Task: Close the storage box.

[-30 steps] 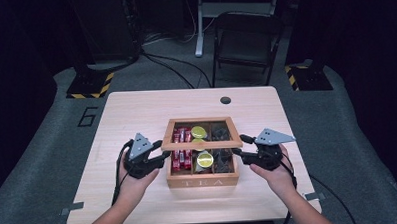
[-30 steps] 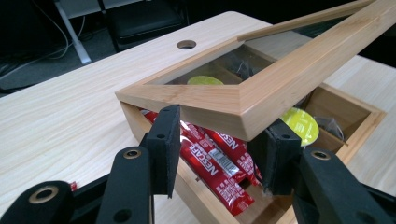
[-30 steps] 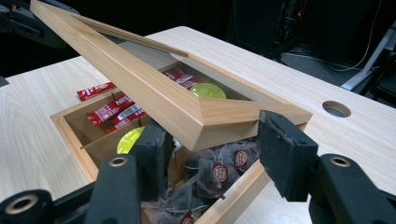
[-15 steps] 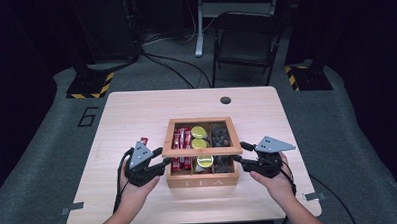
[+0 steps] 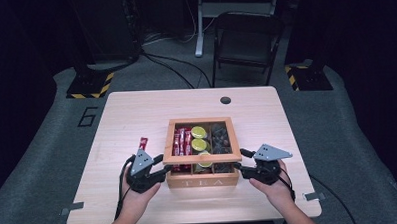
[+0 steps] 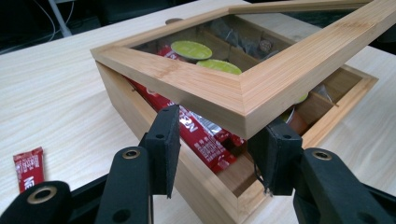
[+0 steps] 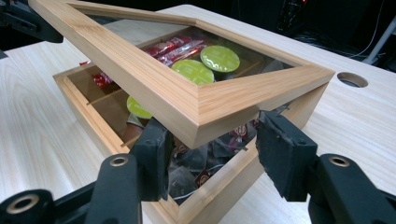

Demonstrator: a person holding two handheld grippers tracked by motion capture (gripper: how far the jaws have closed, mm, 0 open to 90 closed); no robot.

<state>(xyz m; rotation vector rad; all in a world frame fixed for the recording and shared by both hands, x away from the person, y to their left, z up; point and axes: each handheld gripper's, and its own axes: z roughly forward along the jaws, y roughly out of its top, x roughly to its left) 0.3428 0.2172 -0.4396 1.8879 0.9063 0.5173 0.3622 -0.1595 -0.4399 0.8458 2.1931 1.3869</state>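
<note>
- Bamboo-coloured wood makes up the tea box (image 5: 203,181), which sits on the table (image 5: 136,114) toward its 6 o'clock edge, the word TEA on its near wall.
- Its glass-paned lid (image 5: 201,157) is raised off the box and tilted, the near edge lifted above the compartments.
- My left gripper (image 5: 164,169) grasps the lid's near corner at 9 o'clock of the box; in the left gripper view both pads (image 6: 164,140) bracket that corner (image 6: 243,109).
- My right gripper (image 5: 238,165) clasps the opposite near corner at 3 o'clock (same hold, mirrored), its pads (image 7: 280,154) on either side of the frame (image 7: 201,112).
- Under the glass I see red sachets (image 5: 181,142), green-lidded capsules (image 5: 198,138) and dark wrapped tea bags (image 5: 220,137).
- One stray red sachet (image 5: 143,143) lies on the table at 10 o'clock of the box, apart from it.
</note>
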